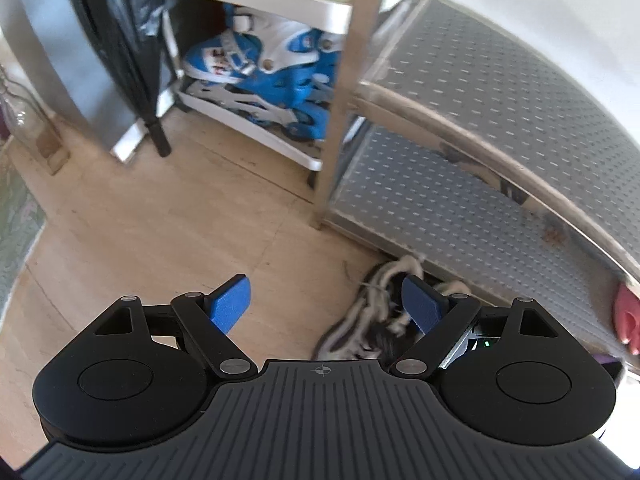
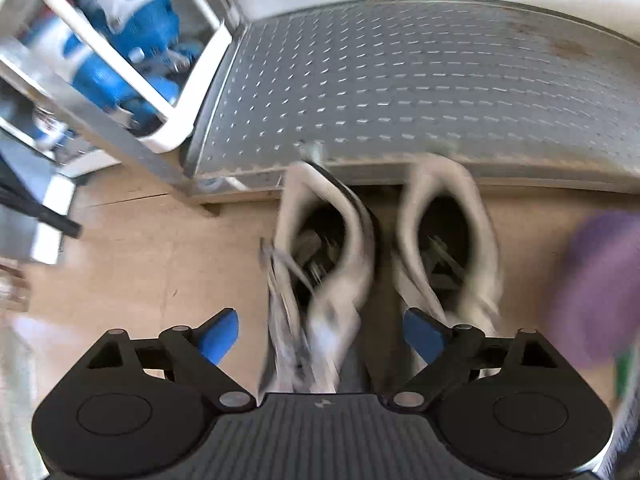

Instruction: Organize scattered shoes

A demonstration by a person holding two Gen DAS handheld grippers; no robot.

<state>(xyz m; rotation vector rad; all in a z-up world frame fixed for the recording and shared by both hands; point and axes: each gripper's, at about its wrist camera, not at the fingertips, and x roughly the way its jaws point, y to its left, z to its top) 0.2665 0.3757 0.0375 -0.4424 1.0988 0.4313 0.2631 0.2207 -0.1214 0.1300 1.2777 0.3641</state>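
Note:
Two pale grey sneakers stand side by side on the tan floor in the right wrist view, toes toward a metal rack. The left sneaker (image 2: 320,248) lies between the fingers of my right gripper (image 2: 320,336). That gripper is open, and its blue pads (image 2: 218,336) stand clear of the shoe's sides. The right sneaker (image 2: 448,240) sits just beyond the right finger. In the left wrist view my left gripper (image 1: 325,306) is open and holds nothing. A laced sneaker (image 1: 372,320) lies on the floor by its right finger, partly hidden.
A perforated metal rack (image 1: 480,128) (image 2: 400,80) has bare shelves. Beside it a white shelf (image 1: 256,136) holds blue and white roller skates (image 1: 272,80) (image 2: 120,40). A black bag (image 1: 120,40) leans at the left. A blurred purple object (image 2: 600,280) sits at the right, and a pink object (image 1: 626,320) by the rack.

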